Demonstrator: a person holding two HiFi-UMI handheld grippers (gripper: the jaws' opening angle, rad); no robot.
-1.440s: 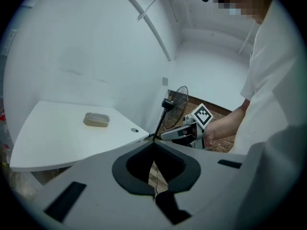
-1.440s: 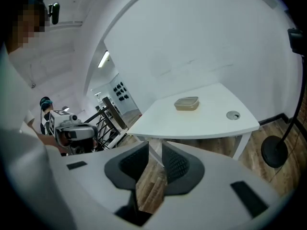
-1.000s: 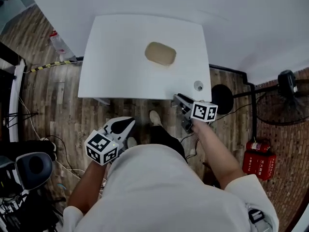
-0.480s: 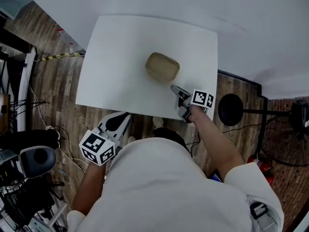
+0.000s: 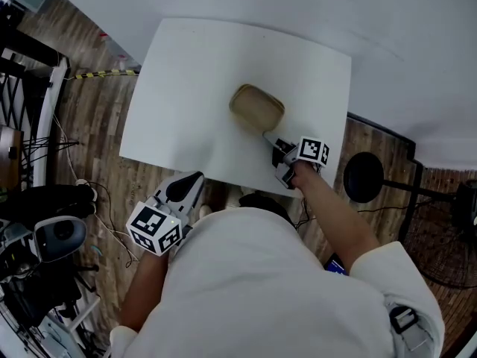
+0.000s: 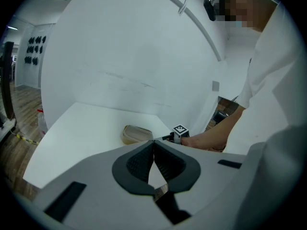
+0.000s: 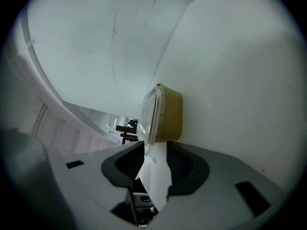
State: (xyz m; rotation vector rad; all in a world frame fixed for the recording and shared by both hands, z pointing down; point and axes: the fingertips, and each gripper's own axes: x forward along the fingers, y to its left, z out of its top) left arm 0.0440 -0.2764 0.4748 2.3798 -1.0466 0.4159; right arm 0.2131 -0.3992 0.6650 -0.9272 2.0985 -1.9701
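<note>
A tan container (image 5: 257, 108) with a clear lid sits near the middle of the white table (image 5: 186, 88). My right gripper (image 5: 267, 136) reaches over the table's front edge and stands open right at the container's near end. In the right gripper view, rolled sideways, the container (image 7: 170, 116) fills the space just ahead of the right gripper (image 7: 154, 145), and its lid's lip dips between the fingertips. My left gripper (image 5: 197, 177) hangs off the table's front edge, shut on nothing. From the left gripper (image 6: 153, 141) I see the container (image 6: 136, 133) farther off.
A white wall backs the table. A round black stand base (image 5: 363, 176) rests on the wooden floor to the right. Cables and dark equipment (image 5: 45, 230) crowd the floor at the left, and a yellow-black striped strip (image 5: 112, 73) lies by the table's left side.
My right gripper has moved forward from beyond the table's front edge to the container's near end. The left gripper has stayed shut near the front edge.
</note>
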